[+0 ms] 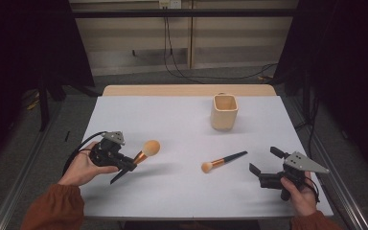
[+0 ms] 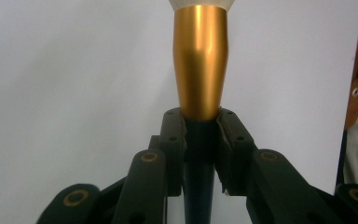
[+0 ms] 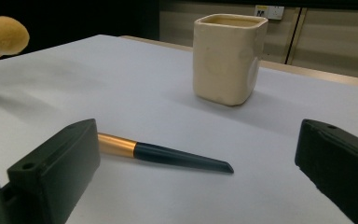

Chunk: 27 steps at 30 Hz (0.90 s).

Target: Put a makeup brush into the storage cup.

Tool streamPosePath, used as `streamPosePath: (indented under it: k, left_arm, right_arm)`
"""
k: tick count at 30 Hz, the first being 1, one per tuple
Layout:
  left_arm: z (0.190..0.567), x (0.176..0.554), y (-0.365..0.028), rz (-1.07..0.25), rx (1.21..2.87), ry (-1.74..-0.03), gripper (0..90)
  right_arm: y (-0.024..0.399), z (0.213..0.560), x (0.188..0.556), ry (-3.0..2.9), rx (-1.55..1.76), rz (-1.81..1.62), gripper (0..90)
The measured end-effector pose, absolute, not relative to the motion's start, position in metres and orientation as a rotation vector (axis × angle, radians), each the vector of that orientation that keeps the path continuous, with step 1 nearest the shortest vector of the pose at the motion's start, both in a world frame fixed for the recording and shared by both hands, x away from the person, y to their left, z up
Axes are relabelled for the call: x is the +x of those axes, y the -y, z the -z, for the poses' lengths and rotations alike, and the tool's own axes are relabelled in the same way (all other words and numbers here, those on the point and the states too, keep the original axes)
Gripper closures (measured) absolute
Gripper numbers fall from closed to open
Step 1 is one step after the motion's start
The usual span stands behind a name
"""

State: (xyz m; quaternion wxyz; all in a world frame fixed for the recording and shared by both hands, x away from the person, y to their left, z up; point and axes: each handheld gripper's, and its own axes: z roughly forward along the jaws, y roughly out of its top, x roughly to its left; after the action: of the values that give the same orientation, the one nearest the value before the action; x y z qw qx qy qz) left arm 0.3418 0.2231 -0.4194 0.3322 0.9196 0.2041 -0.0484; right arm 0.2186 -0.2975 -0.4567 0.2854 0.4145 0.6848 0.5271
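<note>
My left gripper [image 1: 130,164] is shut on a large makeup brush [image 1: 146,151] with a gold ferrule and round tan head, held above the white table at the left. In the left gripper view the pads clamp the dark handle [image 2: 199,158] just below the gold ferrule [image 2: 200,70]. A smaller brush [image 1: 223,160] with a dark handle lies flat at centre right, and it lies ahead of the jaws in the right gripper view [image 3: 163,154]. My right gripper [image 1: 264,161] stands open near the right edge, jaws pointing at that brush. A cream square cup [image 1: 224,111] stands upright at the back.
The white sheet [image 1: 172,120] covers the table, with a bare wooden strip [image 1: 187,90] at the far edge. Cables trail on the floor behind. In the right gripper view the cup [image 3: 226,58] stands beyond the small brush.
</note>
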Motion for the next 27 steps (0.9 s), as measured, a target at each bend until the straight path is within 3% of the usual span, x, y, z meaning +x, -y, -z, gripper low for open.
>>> streamPosePath:
  k: [14,27]
  left_arm:
    - [0.426,0.338,-0.219,0.032,2.174,-0.547,74.5]
    - [0.437,0.330,-0.207,0.001,2.077,-0.563,74.5]
  right_arm:
    - [0.298,0.456,0.218,-1.832,1.103,-1.412,0.0]
    - [0.297,0.456,0.218,-1.832,1.097,-1.414,0.0]
